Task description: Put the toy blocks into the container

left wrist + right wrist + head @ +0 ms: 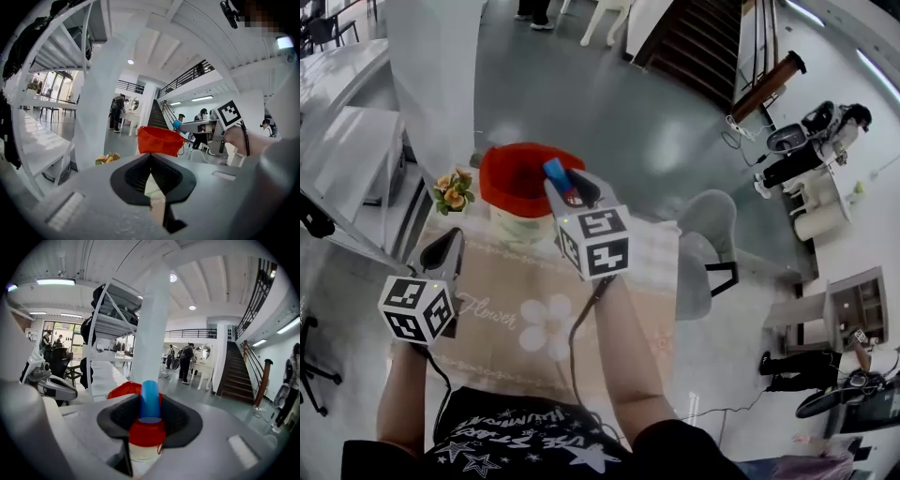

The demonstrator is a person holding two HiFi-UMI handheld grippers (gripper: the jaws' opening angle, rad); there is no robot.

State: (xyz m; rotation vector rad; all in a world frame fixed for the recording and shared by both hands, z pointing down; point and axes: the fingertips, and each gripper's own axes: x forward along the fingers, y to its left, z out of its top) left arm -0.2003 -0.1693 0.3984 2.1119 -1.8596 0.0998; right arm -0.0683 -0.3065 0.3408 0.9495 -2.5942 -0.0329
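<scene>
A red fabric container (514, 176) with a cream base stands at the far end of the table. My right gripper (567, 185) is held just over its near right rim, shut on a blue toy block (554, 170) that sticks out past the fingertips. In the right gripper view the blue block (150, 399) stands upright between the jaws, and the red container (146, 433) shows right behind it. My left gripper (448, 248) hovers lower left over the table, shut and holding nothing. In the left gripper view its tips meet (150, 155), with the container (159, 140) ahead.
The table (502, 281) has a beige cloth with a white flower print. A small bunch of artificial flowers (453, 190) lies left of the container. A white pillar (441, 75) and shelves (347, 141) stand to the left, and a grey chair (708, 239) to the right.
</scene>
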